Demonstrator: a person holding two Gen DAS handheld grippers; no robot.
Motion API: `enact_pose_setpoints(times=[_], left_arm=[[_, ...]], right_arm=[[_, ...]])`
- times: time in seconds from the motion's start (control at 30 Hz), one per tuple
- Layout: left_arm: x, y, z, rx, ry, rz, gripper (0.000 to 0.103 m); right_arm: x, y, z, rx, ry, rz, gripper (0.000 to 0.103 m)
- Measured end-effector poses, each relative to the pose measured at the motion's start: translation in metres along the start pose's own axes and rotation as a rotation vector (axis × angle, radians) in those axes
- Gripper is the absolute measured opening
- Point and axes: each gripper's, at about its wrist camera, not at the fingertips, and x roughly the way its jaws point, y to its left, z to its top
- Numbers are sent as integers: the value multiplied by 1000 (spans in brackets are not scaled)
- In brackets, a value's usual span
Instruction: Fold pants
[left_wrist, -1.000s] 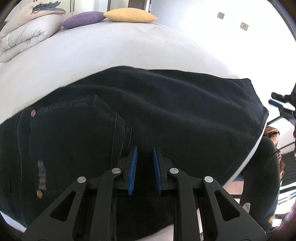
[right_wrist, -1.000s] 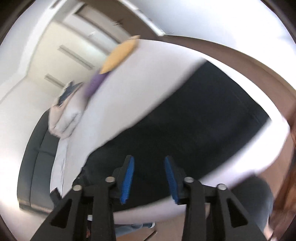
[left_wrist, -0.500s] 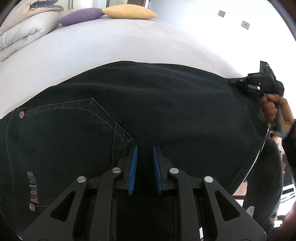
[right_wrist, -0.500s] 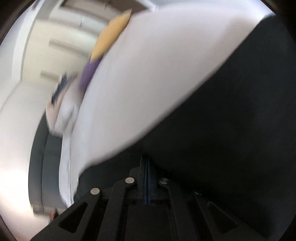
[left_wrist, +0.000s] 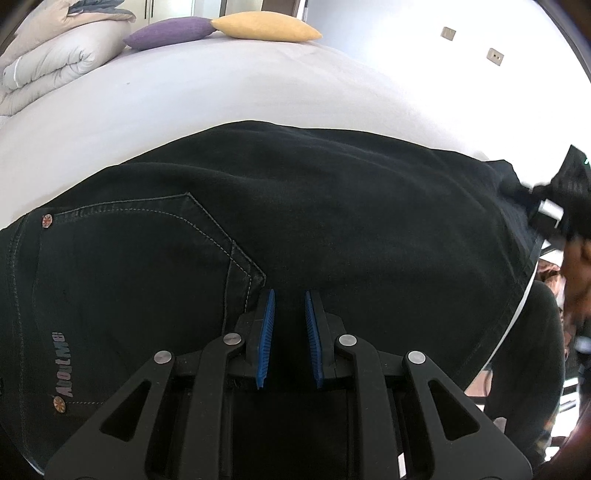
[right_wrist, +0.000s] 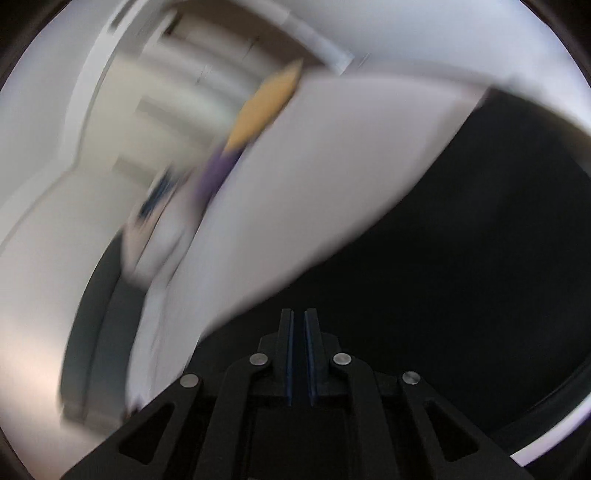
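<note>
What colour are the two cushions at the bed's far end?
Purple cushion, yellow cushion; clearest in the left wrist view.

Bare bed (left_wrist: 229, 96) lies open beyond the pants (left_wrist: 332, 206); 2 pillows (left_wrist: 221, 27) and a folded duvet (left_wrist: 51, 62) crowd its far end.

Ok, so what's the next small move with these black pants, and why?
Probably close the right gripper on the hem. Its jaws are opening, nearly together over the leg end of the black pants, and blur hides whether cloth sits between them. The left gripper seems clamped beside the back pocket, so the pants, flat on the bed, look anchored for folding.
</note>
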Motion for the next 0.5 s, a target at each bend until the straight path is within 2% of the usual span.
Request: enact_pose_setpoints(times=[0.03,0.07,0.13,0.17,0.3,0.37,0.43,0.5], left_arm=[[-1,-1,0,5,3,5,17],[-2,-2,0,9,4,7,17],[-4,-1,-2,6,2,1,17],[-4,0,-3,-3,-1,-7,17],[-3,4,-5,-19,-10,-17,17],[-5,4,-6,-20,-18,-16,17],[-12,5,-3,-37,-13,-10,17],[-25,-2,6,-24,-38,-4,17]], right_arm=[[15,-6,-9,23,44,-3,8],[23,-16,-12,46,66,-24,1],[20,-39,-7,108,35,13,0],[10,-49,-2,134,0,11,0],[-48,-93,32,210,-215,-100,0],[-86,-125,47,311,-351,-103,0],[-118,-132,52,368,-447,-151,0],[-143,-121,54,347,-511,-173,5]])
